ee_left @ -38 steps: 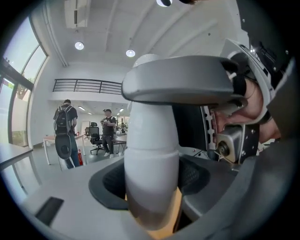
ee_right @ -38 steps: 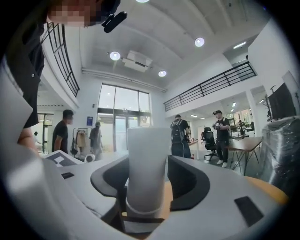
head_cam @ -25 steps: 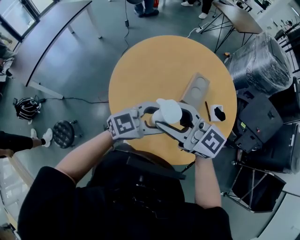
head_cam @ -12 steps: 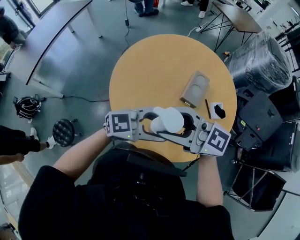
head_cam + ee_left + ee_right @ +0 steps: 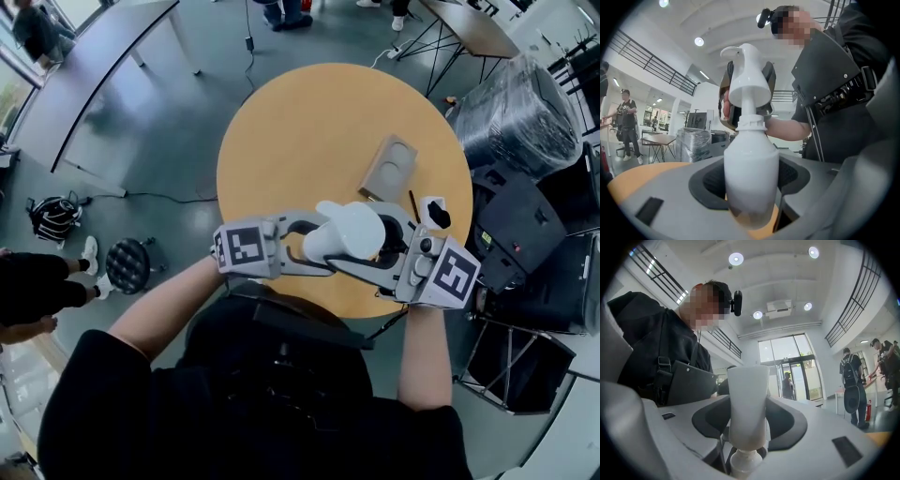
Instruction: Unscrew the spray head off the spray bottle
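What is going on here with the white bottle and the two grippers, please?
A person is working on a white spray bottle with a handheld gripper in each hand, holding it up above a round wooden table. The left gripper is clamped on the bottle's body, and the right gripper is clamped on the spray head. The head sits on the bottle's neck, so it is not off yet. How far it has been loosened cannot be told.

We've got the white spray bottle (image 5: 751, 173) upright over the desk's (image 5: 319, 131) near edge, body in the left hand-held gripper (image 5: 302, 242), white spray head (image 5: 747, 79) still seated on its neck, in the right hand-held gripper (image 5: 380, 246).
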Demonstrator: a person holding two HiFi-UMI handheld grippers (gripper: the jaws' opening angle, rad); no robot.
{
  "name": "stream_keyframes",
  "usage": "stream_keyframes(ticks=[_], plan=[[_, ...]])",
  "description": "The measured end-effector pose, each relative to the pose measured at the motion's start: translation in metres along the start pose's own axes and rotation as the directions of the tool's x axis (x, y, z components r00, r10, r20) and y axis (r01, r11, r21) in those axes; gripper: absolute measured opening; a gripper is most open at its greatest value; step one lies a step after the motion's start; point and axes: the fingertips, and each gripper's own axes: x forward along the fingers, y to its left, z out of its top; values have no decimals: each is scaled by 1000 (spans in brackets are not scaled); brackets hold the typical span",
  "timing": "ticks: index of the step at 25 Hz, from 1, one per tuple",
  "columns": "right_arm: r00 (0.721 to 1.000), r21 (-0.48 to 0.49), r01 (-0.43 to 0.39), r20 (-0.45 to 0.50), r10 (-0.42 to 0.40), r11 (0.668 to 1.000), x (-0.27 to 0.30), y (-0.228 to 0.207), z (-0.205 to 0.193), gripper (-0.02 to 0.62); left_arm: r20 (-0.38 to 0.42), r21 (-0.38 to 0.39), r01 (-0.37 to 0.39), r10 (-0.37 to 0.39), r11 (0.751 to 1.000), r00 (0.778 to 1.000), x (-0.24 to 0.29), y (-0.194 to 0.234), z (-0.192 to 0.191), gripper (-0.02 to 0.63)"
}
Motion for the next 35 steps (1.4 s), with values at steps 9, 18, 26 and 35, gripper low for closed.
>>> stream_keyframes(ticks=[9,18,26,35], plan=[[995,-63,79,58,-75,995,-18,-2,43,230,-26,12,-19,19,1000,999,10,-3,-22,302],[979,-175,196,87,-183,965,-45,-20,81,230,-46,2,-60,60,998,997,23,4,-34,302],[920,-66,384,-53,-387,921,-85,-59,13,230,-4,22,-178,179,984,984,22,30,-33,302],[834,77,525,-249,-493,848,-107,-107,-109,230,19,101,-289,288,952,957,19,77,-61,304]])
